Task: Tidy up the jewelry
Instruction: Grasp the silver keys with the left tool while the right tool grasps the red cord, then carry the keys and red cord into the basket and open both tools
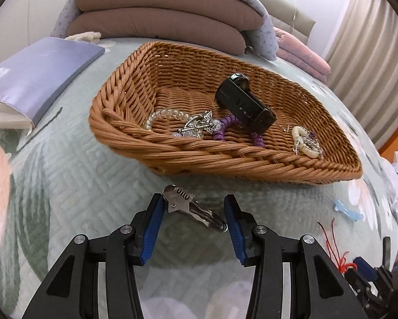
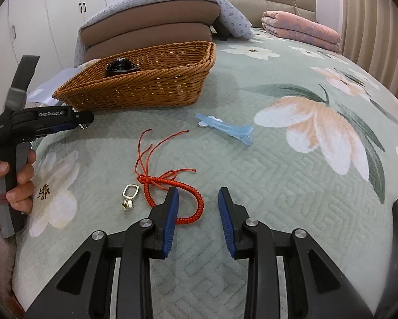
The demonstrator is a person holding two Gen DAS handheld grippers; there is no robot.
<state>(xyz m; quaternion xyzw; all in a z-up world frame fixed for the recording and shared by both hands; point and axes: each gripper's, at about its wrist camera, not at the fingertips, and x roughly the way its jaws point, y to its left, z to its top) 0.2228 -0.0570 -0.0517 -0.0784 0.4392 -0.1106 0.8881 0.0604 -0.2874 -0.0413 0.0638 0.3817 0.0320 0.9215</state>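
Stacked brown cushions (image 2: pixel 151 24) under grey blanket (image 2: pixel 233 16), folded pink quilt (image 2: pixel 300 26), blue folder (image 1: pixel 39 74)

A bed (image 2: pixel 265 159) covered in a pale green quilted floral spread is carrying a brown woven wicker basket (image 2: pixel 145 87), a translucent blue plastic hair clip (image 2: pixel 225 130), a red braided cord bracelet (image 2: pixel 188 199), a small silver bell charm (image 2: pixel 128 199), folded pink blankets (image 2: pixel 300 28) and stacked brown cushions (image 2: pixel 151 32).

Both wrist views overlook bed, sharing basket (image 1: pixel 188 156).

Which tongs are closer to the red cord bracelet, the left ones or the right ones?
Right. The right tongs hover directly over the red bracelet, whose loop passes under one finger. The left tongs are off by the basket, gripping a silver clip.
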